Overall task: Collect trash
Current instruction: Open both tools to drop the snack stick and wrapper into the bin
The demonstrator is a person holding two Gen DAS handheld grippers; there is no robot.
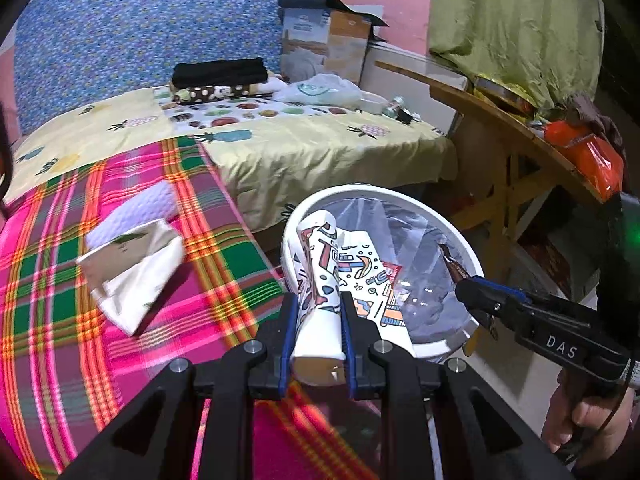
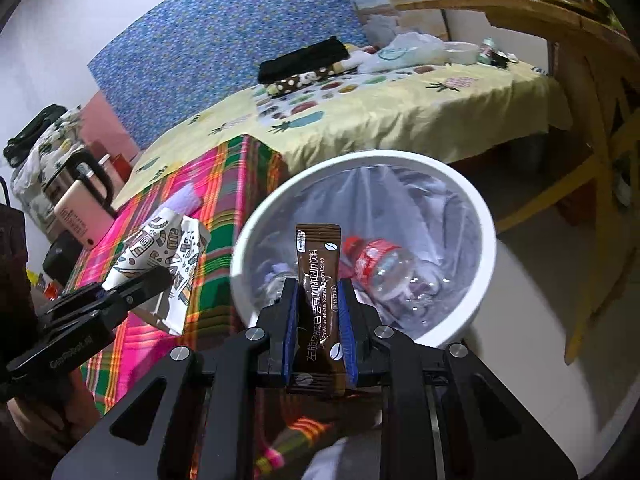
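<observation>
My left gripper (image 1: 318,300) is shut on a white paper bag with colourful doodles (image 1: 320,264), holding it over the near-left rim of a white trash bin (image 1: 384,192) lined with clear plastic. My right gripper (image 2: 318,286) is shut on a brown coffee sachet (image 2: 318,256), which sticks up over the bin's (image 2: 360,158) near rim. A plastic bottle with a red label (image 2: 384,264) lies inside the bin. In the left wrist view the right gripper (image 1: 460,284) reaches in from the right with the sachet (image 1: 450,258). In the right wrist view the left gripper (image 2: 160,278) and its bag (image 2: 168,248) are at the left.
A crumpled white packet (image 1: 132,268) and a lilac-white pad (image 1: 136,212) lie on the pink plaid blanket (image 1: 80,340) of the bed beside the bin. A wooden table (image 1: 500,120) with an orange bag stands to the right. Folded black cloth and a cardboard box sit farther back.
</observation>
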